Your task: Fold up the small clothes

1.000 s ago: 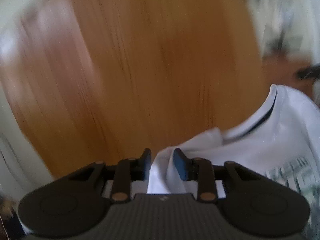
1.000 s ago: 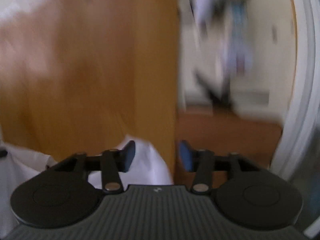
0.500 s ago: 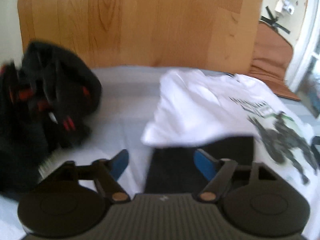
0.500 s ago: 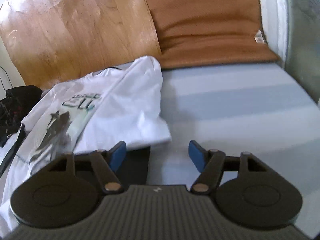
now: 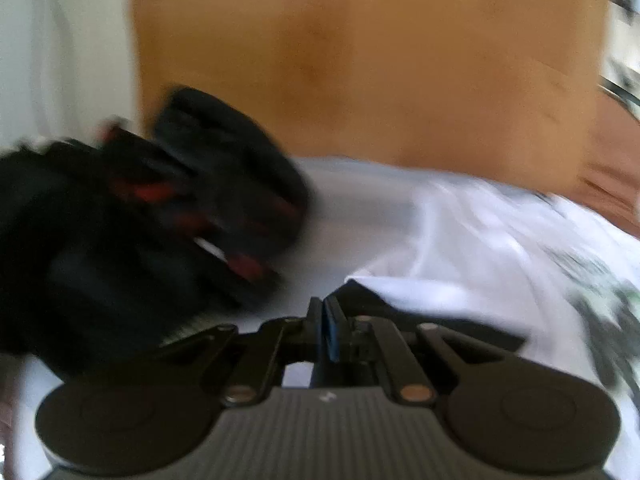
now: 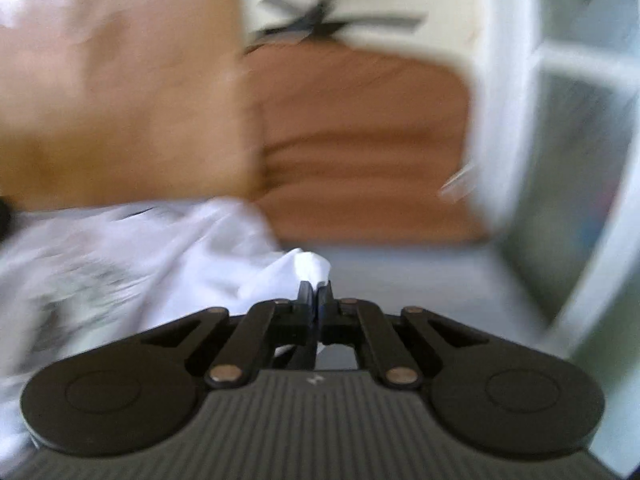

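A white T-shirt with a dark printed graphic (image 5: 472,248) lies spread on a pale bed sheet (image 5: 344,184); it also shows in the right wrist view (image 6: 152,252). My left gripper (image 5: 325,304) is shut on the T-shirt's left edge, where the cloth shows dark in shadow. My right gripper (image 6: 316,292) is shut on a bunched white fold of the T-shirt's right edge (image 6: 308,266). Both views are blurred by motion.
A heap of black clothes with red marks (image 5: 152,216) lies left of the T-shirt. A wooden headboard (image 5: 360,60) stands behind the bed. A brown cushion (image 6: 360,148) and a white window frame (image 6: 508,120) are at the right.
Half a second ago both grippers were open over the T-shirt's near edges. Both have now shut on the cloth. Both cameras are moving.
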